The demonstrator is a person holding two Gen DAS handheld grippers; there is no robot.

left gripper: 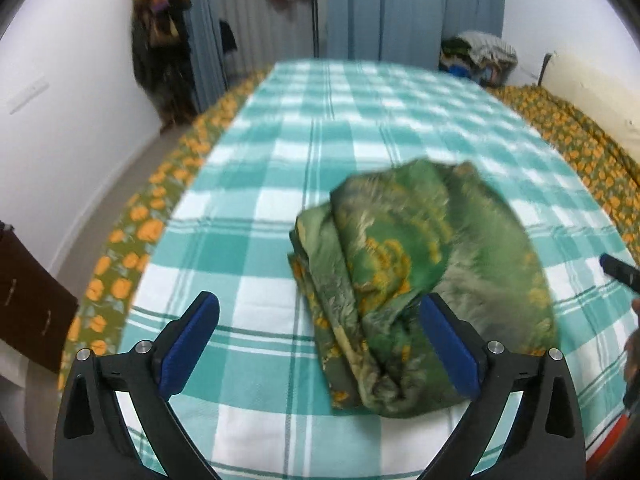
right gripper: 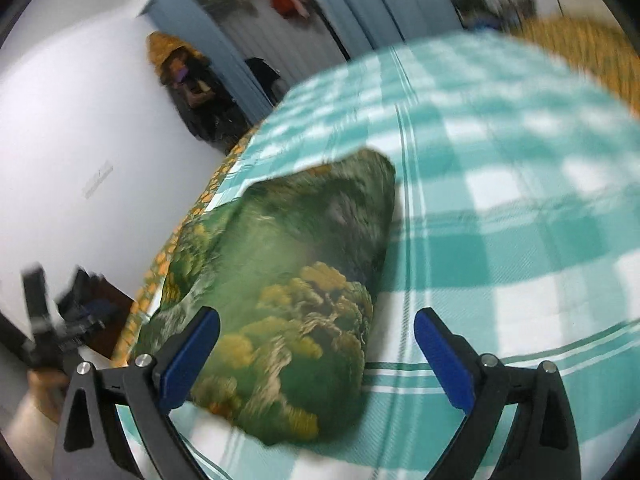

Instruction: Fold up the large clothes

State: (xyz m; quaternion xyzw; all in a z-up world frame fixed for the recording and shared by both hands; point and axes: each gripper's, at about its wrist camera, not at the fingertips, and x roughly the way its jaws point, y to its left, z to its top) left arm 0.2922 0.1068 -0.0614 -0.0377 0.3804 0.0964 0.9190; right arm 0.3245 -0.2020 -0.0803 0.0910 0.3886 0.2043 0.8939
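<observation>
A green cloth with yellow flower print [left gripper: 420, 280] lies folded into a thick bundle on the bed's teal-and-white checked sheet [left gripper: 260, 208]. My left gripper [left gripper: 319, 304] hovers above the bundle's near left side, jaws wide open, with nothing between its blue pads. In the right wrist view the same bundle [right gripper: 288, 280] sits below my right gripper [right gripper: 317, 316], which is also wide open; its pads stand clear of the fabric. The right gripper's tip [left gripper: 618, 274] shows at the left view's right edge. The left gripper [right gripper: 44, 332] appears blurred at the right view's left edge.
An orange-flowered bedspread [left gripper: 132, 240] hangs over the bed's sides under the checked sheet. Clothes hang on the far left wall [left gripper: 160, 40], beside blue curtains [left gripper: 400, 8]. A pile of clothes [left gripper: 480, 56] sits at the far right. Brown furniture [left gripper: 32, 300] stands left of the bed.
</observation>
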